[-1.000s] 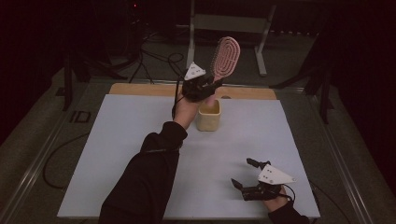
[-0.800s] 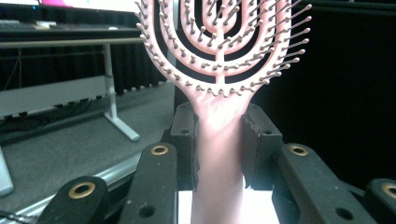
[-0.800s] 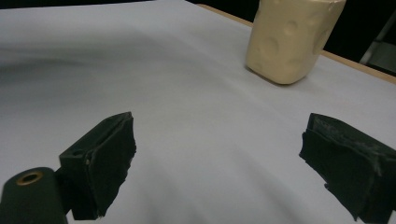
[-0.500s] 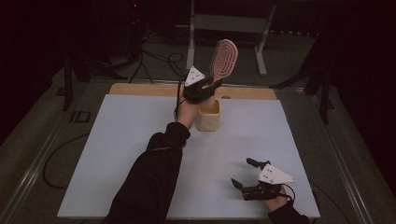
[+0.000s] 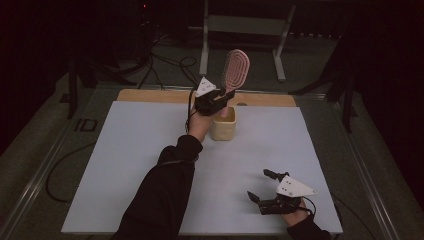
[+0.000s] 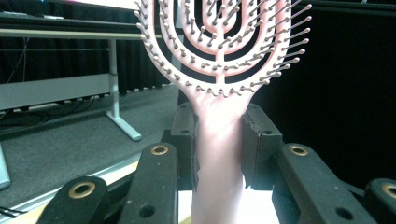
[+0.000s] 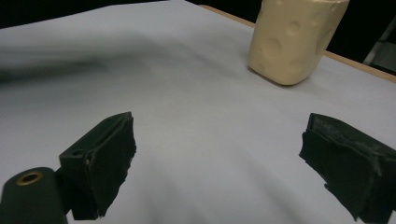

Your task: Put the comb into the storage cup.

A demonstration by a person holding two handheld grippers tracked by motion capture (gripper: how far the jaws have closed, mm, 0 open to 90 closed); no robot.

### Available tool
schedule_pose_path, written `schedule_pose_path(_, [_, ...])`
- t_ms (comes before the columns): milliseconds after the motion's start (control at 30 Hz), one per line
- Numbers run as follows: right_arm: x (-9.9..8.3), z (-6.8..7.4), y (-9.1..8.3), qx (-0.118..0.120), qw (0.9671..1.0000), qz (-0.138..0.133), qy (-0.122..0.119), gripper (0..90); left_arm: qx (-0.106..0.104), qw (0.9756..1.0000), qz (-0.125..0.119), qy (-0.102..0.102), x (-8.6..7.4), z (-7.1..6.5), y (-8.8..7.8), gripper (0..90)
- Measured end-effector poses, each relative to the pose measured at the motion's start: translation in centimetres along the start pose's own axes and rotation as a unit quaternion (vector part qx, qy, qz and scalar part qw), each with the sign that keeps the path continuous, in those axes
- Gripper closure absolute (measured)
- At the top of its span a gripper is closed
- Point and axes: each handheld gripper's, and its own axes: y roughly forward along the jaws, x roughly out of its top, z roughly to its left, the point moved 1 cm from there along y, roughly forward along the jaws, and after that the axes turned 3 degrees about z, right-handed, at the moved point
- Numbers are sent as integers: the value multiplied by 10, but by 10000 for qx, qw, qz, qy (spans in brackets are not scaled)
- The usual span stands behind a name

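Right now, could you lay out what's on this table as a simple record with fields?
Held item: pink plastic hairbrush, bristle head up
Holder: left hand-held gripper, shut on the brush handle
Beneath it: cream dimpled cup, handle end at its mouth
Other tool: right hand-held gripper, jaws open, nothing between them
Surface: white table sheet

Pink brush (image 5: pixel 235 70) with an open, vented head and pale bristles stands nearly upright, tilted a bit right, handle end down inside the cup (image 5: pixel 223 129). Cup's a cream, dimpled thing near the table's far edge.
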Motion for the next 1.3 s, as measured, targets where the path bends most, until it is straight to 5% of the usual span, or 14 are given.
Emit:
schedule_pose_path(500, [0,0,0,5,10000,-2,16,94,22,9999,-33,112,-18,-3,-3,697])
schedule_pose_path(767, [0,0,1,24,10000,11,2,94,142,9990,187,389,-28,-7,-1,696])
schedule_pose_path(1300, [0,0,1,46,10000,12,1,94,247,9977,433,452,-33,-7,1,692])
